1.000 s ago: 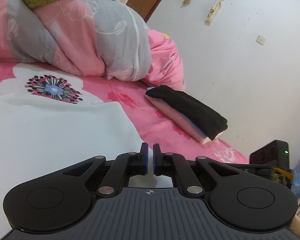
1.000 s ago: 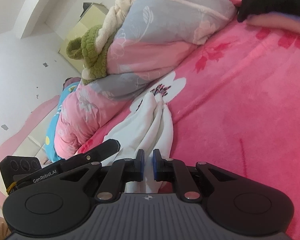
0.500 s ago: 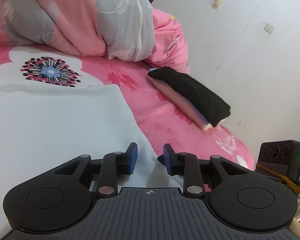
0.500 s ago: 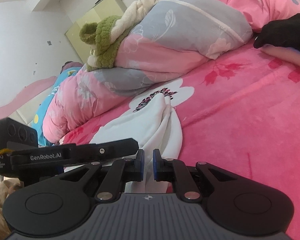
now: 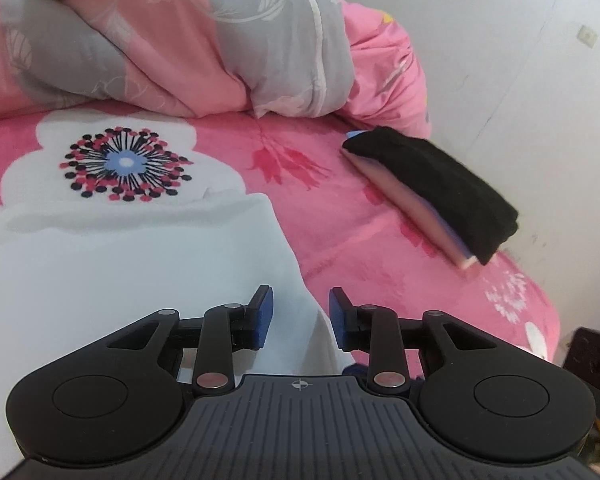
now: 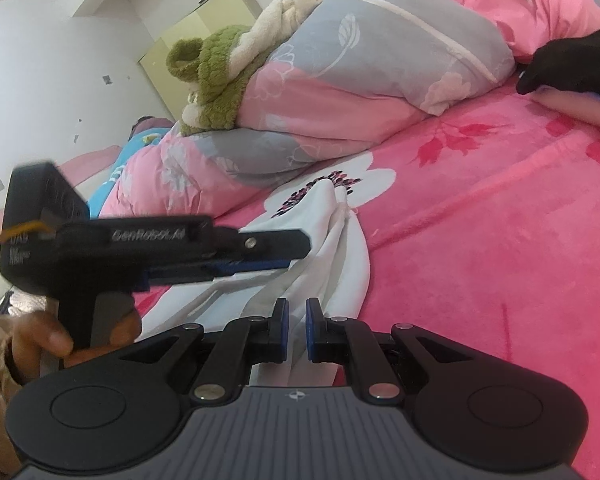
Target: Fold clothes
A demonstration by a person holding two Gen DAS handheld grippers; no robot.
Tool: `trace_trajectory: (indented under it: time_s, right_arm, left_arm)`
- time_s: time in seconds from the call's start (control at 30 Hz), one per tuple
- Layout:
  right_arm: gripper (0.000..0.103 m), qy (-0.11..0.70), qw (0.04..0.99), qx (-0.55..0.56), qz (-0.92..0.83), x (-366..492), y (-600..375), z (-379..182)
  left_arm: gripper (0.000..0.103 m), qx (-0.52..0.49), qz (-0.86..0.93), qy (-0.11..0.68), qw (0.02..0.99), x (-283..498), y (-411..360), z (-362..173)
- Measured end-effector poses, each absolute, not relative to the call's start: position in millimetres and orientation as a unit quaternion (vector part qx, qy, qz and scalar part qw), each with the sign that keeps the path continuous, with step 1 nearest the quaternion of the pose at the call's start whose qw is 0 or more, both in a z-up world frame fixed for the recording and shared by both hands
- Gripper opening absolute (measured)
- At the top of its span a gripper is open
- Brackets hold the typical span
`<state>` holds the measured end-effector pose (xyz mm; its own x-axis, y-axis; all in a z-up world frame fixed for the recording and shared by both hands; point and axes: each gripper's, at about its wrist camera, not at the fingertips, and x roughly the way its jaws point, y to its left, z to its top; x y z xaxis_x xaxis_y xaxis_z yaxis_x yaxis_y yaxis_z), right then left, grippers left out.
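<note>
Right wrist view: right gripper (image 6: 296, 330) nearly closed on bunched white garment (image 6: 332, 248), stretching forward over pink bedspread (image 6: 480, 240). Left gripper (image 5: 299, 318) parted, holding nothing, garment edge between fingers, equally near.

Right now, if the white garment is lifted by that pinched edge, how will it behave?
Likely floppy: the white garment bunches into folds ahead of the right hand-held gripper. Probably light, being thin. It may drag on the fuzzy pink bedspread.
</note>
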<state>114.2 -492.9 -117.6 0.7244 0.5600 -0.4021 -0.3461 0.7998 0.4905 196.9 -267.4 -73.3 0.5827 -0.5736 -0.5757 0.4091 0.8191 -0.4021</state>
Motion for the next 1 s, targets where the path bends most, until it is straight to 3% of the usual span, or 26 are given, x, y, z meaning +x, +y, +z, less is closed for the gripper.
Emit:
trace_trajectory:
  time_s: [0.13, 0.3, 0.4, 0.73, 1.0]
  right_arm:
    - [0.009, 0.272, 0.911, 0.181, 0.251, 113, -489, -117]
    - [0.009, 0.270, 0.911, 0.182, 0.251, 112, -489, -118]
    - [0.009, 0.270, 0.910, 0.188, 0.252, 113, -491, -119]
    - [0.009, 0.284, 0.904, 0.193, 0.255, 122, -494, -119]
    - [0.009, 0.304, 0.893, 0.146, 0.299, 143, -486, -116]
  left_arm:
    - [0.029, -0.111, -0.250, 0.380, 0.884, 206, -273, -75]
    - [0.009, -0.148, -0.241, 0.382, 0.880, 208, -262, -80]
    - [0.005, -0.175, -0.242, 0.378, 0.876, 208, -253, -83]
    - [0.002, -0.258, -0.261, 0.348, 0.863, 202, -223, -83]
    - [0.002, -0.268, -0.300, 0.317, 0.859, 191, -219, -67]
